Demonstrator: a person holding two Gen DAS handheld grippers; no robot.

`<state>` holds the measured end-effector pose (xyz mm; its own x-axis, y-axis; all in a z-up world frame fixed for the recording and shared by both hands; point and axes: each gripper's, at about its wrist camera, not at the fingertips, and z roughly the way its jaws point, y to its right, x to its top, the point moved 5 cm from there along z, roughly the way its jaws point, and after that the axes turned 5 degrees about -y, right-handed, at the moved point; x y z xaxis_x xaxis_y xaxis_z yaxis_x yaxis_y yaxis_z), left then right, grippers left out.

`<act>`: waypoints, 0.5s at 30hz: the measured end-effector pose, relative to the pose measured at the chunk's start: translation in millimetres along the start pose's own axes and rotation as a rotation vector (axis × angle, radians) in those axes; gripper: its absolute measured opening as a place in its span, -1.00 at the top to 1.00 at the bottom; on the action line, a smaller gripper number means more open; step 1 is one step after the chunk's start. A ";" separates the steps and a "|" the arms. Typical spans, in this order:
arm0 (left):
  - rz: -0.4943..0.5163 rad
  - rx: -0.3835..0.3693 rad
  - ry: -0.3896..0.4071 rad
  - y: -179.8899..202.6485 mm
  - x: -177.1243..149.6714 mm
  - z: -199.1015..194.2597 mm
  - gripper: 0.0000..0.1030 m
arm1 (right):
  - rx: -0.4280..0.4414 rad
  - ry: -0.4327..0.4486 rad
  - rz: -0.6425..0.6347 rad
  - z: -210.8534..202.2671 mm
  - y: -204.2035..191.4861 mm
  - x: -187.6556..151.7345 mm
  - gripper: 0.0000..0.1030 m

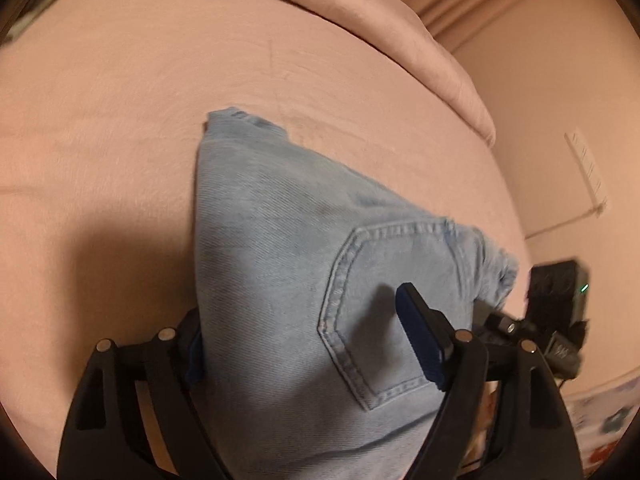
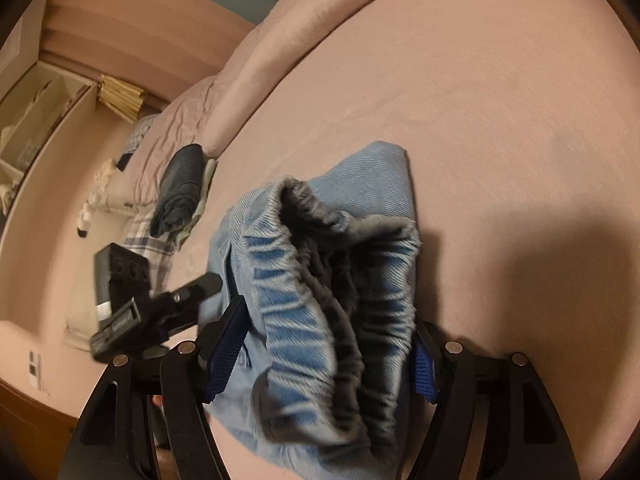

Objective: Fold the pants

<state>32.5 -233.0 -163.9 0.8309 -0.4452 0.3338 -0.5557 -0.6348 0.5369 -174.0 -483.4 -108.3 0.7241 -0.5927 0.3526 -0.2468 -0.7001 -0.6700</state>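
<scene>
Light-blue denim pants [image 1: 280,264], folded into a compact bundle with a back pocket [image 1: 400,304] uppermost, lie on the pink bed [image 1: 120,140] near its near edge, a rolled pink blanket [image 1: 360,20] lying along the far side. The left gripper [image 1: 304,352] straddles the bundle with jaws wide, one blue pad over the pocket and the other at the bundle's edge, neither visibly pressing. The right gripper [image 2: 324,356] likewise stands with jaws wide on either side of the gathered elastic waistband [image 2: 320,280], while darker folded clothes [image 2: 180,192] rest at the bed's far edge.
</scene>
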 end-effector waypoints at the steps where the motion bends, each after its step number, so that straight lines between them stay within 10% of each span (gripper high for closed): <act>1: 0.015 0.012 0.003 1.6 -2.1 -0.8 -0.54 | -0.014 0.007 -0.013 0.2 -2.3 -1.0 -0.42; 15: 0.093 0.165 0.103 15.2 -19.5 -20.8 0.45 | -0.217 0.127 -0.152 -14.6 -24.9 -10.6 -0.02</act>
<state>8.5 -220.8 -146.1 0.7695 -0.4450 0.4582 -0.6201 -0.6924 0.3689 -184.9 -465.4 -85.8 0.6805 -0.5103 0.5259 -0.2839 -0.8452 -0.4528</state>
